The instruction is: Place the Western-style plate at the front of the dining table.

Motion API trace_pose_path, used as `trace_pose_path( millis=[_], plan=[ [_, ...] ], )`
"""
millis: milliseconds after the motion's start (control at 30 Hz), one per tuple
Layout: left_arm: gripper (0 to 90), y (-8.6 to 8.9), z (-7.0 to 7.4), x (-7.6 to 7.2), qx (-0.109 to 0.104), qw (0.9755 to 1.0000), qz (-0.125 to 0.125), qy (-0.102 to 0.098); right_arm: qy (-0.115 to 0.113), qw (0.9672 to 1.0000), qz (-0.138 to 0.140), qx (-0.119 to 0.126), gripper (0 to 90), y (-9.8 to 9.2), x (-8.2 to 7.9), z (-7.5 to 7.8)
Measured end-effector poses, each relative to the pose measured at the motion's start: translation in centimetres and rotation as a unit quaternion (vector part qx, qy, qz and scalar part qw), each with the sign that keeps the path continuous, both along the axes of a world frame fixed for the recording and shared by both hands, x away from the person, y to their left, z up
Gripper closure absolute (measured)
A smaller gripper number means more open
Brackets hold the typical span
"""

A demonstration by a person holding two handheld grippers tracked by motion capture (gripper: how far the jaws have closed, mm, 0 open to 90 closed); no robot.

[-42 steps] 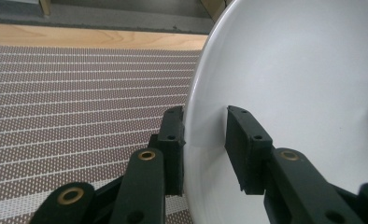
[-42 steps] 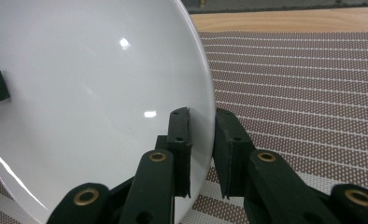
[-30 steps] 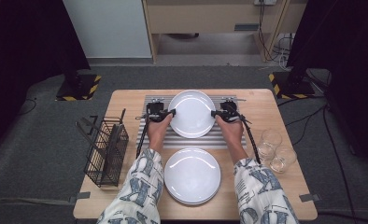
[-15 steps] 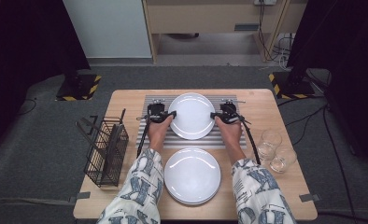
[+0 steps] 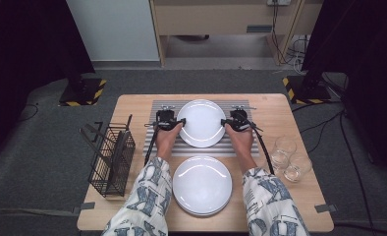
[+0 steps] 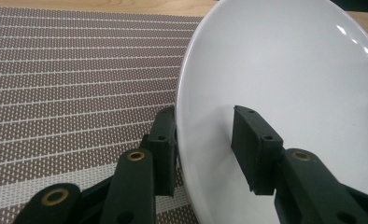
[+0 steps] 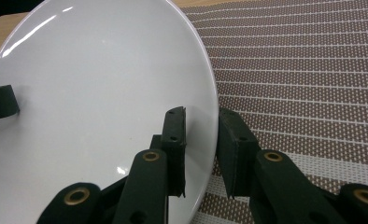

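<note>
A round white ceramic plate lies on a brown-and-white striped woven placemat at the far middle of the light wooden tabletop, and both tools have hold of it from opposite sides. The left tool straddles the plate's left rim: in the left gripper view one black jaw sits under the rim against the mat and the other stands over the plate's inner face with a clear gap, so the jaws are apart around the rim, not pressing; they have just been opening with the rim between them. The right tool straddles the right rim; in the right gripper view its jaws bracket the plate's edge, one on the white face, one just outside over the mat, with a narrow gap at the outer jaw, so I cannot tell whether they pinch it. Nearer the person, a stack of white plates sits between the patterned sleeves. A black wire basket stands at the tabletop's left edge, and two clear drinking glasses stand near the right edge.
</note>
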State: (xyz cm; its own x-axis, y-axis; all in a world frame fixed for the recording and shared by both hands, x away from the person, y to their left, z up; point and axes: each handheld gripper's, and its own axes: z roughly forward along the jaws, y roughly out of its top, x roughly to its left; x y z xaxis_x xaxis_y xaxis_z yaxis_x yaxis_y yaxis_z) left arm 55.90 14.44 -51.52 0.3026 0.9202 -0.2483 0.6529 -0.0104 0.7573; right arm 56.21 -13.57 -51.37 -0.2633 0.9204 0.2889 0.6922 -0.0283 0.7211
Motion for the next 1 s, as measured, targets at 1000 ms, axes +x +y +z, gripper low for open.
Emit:
trace_pose_path(
  millis=[1000],
  plan=[
    [57.1,0.0,-1.6,0.4,-0.005,0.9997,0.000,0.025,0.016,0.9998,-0.010,0.009,72.9,-0.1,-0.2,-1.8]
  ],
)
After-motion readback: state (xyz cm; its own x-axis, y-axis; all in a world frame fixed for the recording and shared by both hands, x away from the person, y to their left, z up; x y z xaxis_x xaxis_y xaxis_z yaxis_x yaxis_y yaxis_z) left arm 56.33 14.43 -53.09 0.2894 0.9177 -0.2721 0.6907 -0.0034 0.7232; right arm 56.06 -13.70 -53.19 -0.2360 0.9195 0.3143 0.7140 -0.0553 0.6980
